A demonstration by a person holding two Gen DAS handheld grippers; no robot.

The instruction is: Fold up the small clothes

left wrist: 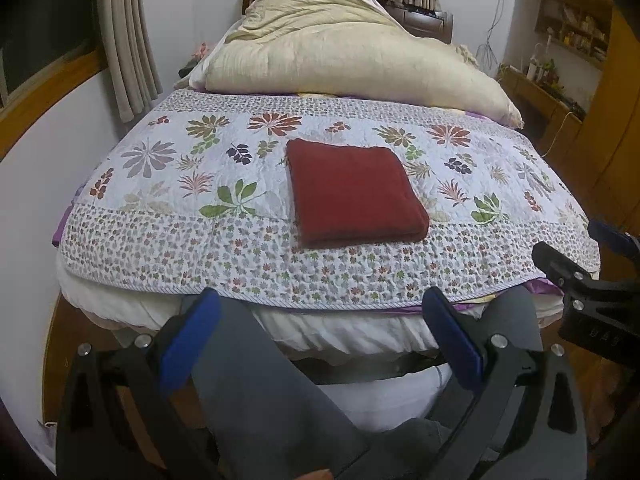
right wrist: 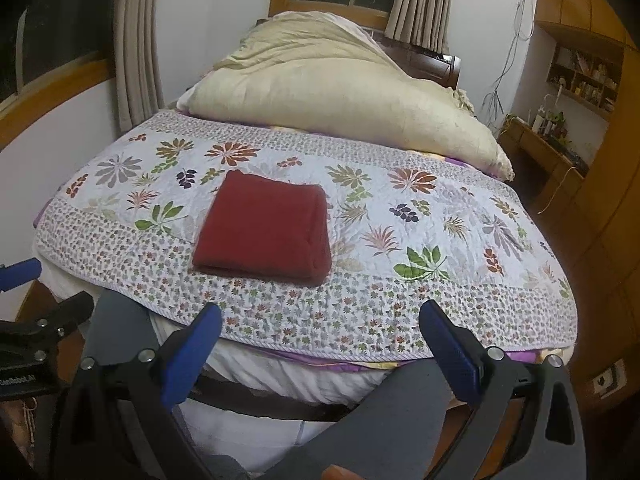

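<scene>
A dark red cloth [left wrist: 354, 194] lies folded into a thick square on the floral quilt [left wrist: 168, 184], near the bed's front edge. The same folded cloth [right wrist: 266, 226] sits left of centre in the right wrist view. My left gripper [left wrist: 320, 304] hangs open in front of the bed's foot, short of the cloth, nothing between its blue pads [left wrist: 192, 340]. My right gripper [right wrist: 320, 318] is also open and empty, held back from the quilt [right wrist: 440, 216]. Part of the right gripper [left wrist: 592, 280] shows at the right edge of the left wrist view.
A large cream duvet [left wrist: 344, 48] is heaped at the head of the bed. A person's legs in grey trousers [left wrist: 256, 380] stand against the foot. Curtains [left wrist: 128, 40] and a wall are on the left; a wooden desk with shelves [right wrist: 560, 148] is on the right.
</scene>
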